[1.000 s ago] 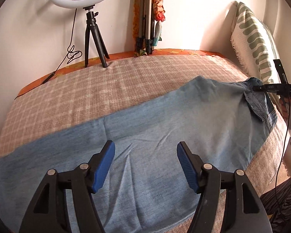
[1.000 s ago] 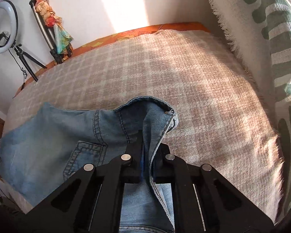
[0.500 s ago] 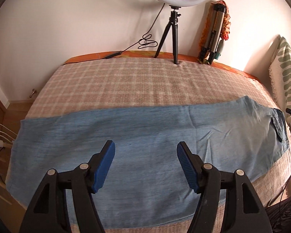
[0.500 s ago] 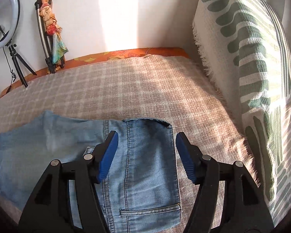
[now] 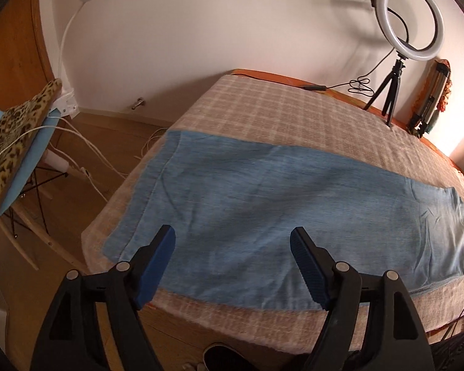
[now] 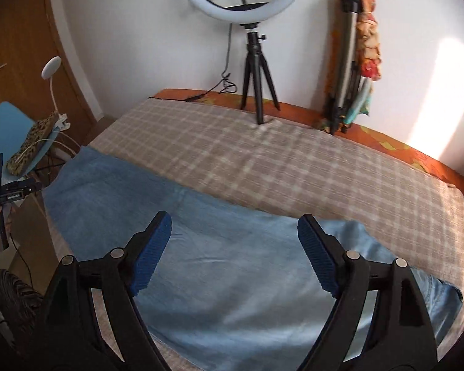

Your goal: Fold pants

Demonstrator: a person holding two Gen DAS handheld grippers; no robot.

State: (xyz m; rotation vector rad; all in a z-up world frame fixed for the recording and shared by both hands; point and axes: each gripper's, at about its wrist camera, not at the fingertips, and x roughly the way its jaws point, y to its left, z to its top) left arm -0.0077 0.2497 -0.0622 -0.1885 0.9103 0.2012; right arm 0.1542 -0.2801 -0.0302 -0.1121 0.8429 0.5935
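Observation:
Light blue denim pants (image 5: 263, 204) lie flat along the near side of a plaid-covered bed (image 5: 294, 117), legs stacked, hems at the left, waist at the right. My left gripper (image 5: 232, 266) is open and empty, above the lower legs near the bed's front edge. My right gripper (image 6: 233, 253) is open and empty, above the thigh part of the pants (image 6: 232, 272). The waist end (image 6: 439, 293) lies at the right. The left gripper's body (image 6: 9, 194) shows at the left edge of the right wrist view.
A ring light on a tripod (image 6: 253, 61) and a folded tripod with a scarf (image 6: 352, 61) stand at the bed's far edge. A blue chair with a leopard-print cushion (image 5: 12, 130), a lamp and cables stand left of the bed. A shoe (image 5: 222, 355) lies on the floor.
My right gripper let go of the waistband, opened and swung left over the pants. My left gripper, open throughout, panned left toward the hem end. The pants now lie flat.

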